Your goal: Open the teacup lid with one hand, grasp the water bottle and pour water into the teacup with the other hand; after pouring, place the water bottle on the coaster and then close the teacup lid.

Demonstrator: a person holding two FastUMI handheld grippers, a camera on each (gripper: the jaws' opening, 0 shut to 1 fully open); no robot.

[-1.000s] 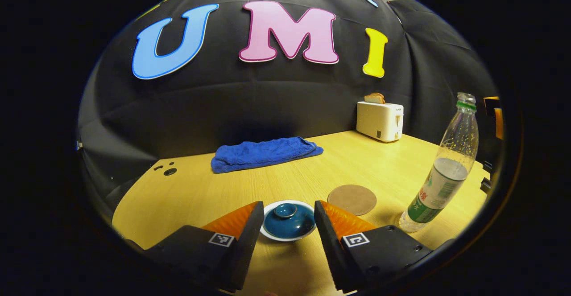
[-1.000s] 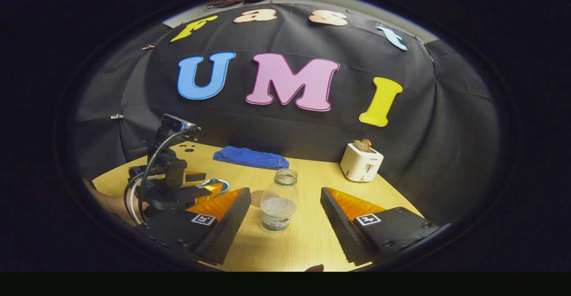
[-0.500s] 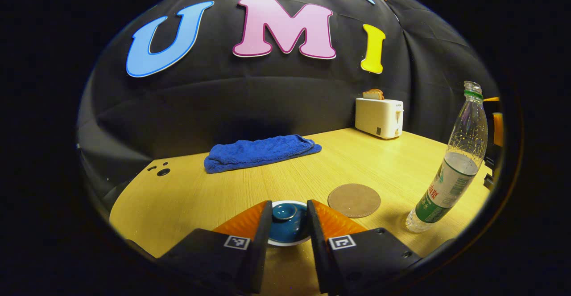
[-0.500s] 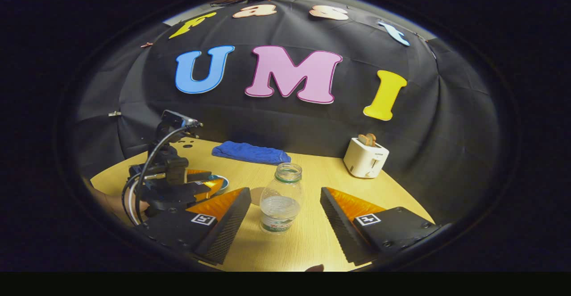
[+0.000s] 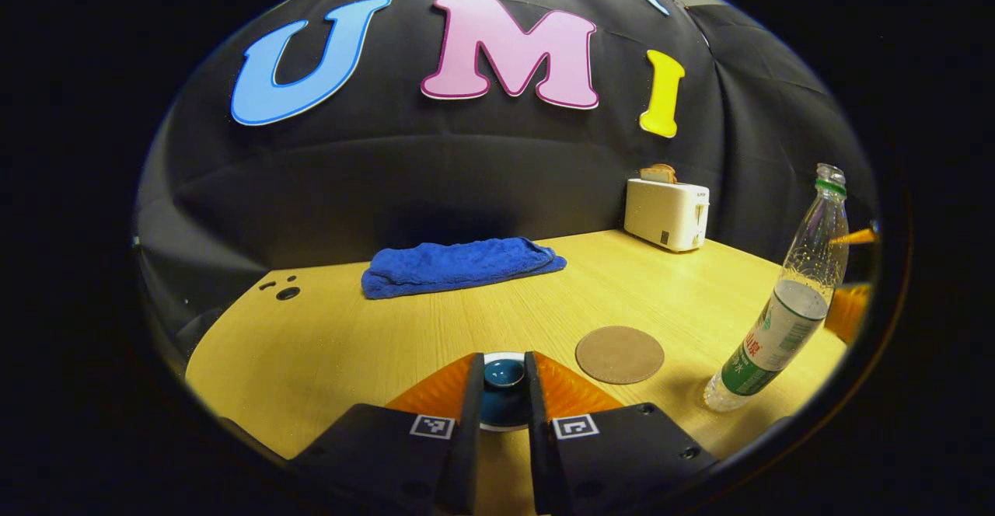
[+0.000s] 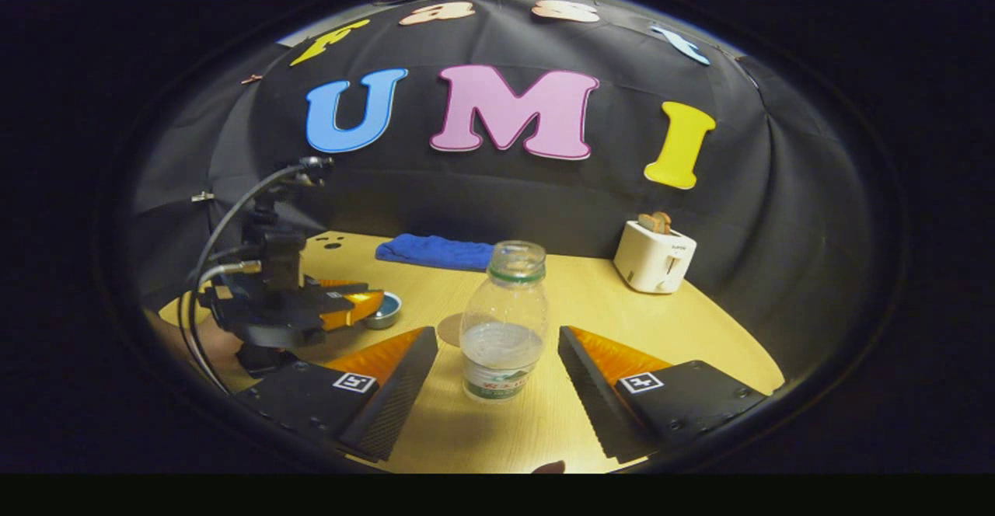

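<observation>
Worktop (image 5: 357, 337) runs wide and bare through its middle. Blue towel (image 5: 459, 266) lies along the back edge, toaster (image 5: 667, 213) stands at the back right corner. Water bottle (image 6: 504, 322) stands upright, uncapped, between the right gripper (image 6: 497, 388) fingers, spread wide and touching nothing. Coaster (image 5: 619, 353) lies flat beside the teacup (image 5: 503, 399) near the front edge. Left gripper (image 5: 502, 403) pinches the teacup lid (image 5: 504, 374) by its knob, jaws nearly together.

My left gripper (image 6: 354, 310) is black-bodied with looping cables behind the water bottle (image 6: 504, 322); square printed markers (image 5: 432, 425) top my fingers.
</observation>
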